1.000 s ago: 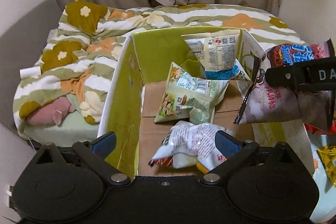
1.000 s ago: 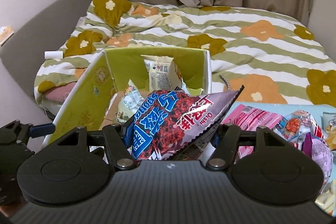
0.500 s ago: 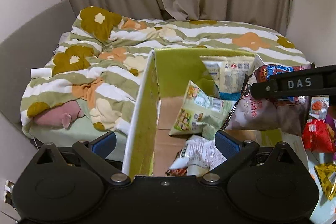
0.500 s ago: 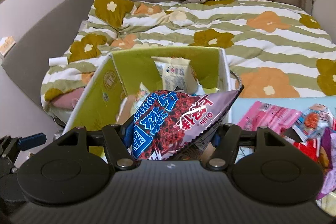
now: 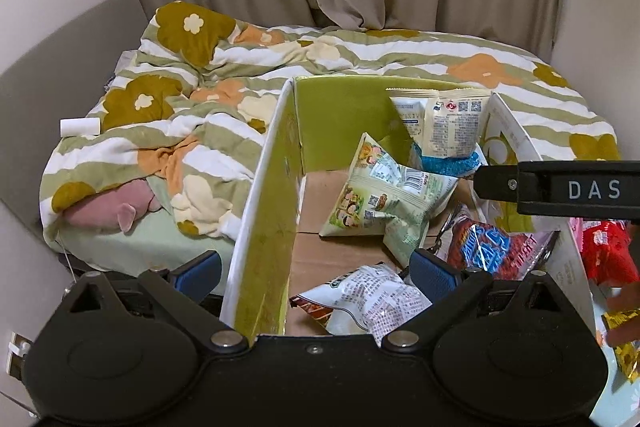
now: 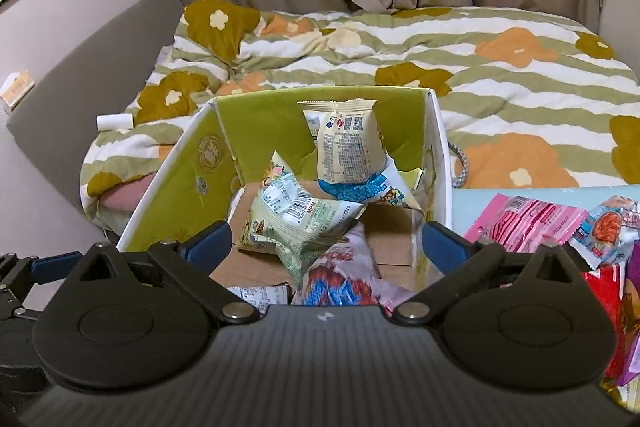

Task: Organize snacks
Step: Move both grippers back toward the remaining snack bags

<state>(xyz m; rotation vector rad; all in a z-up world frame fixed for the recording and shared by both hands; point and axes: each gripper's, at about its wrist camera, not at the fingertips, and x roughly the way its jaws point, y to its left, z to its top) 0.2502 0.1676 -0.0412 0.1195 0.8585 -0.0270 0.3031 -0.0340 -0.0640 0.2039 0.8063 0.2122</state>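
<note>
The right gripper (image 6: 327,241) has just opened wide over the box (image 6: 182,187); the red-and-blue bag (image 5: 486,251) lies inside, near its right wall. Only the left view shows the left gripper (image 5: 316,273), wide, empty.

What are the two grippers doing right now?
Left gripper: open, holding nothing.
Right gripper: open, jaws just opened; red and blue snack bag lies loose in the box.
</note>
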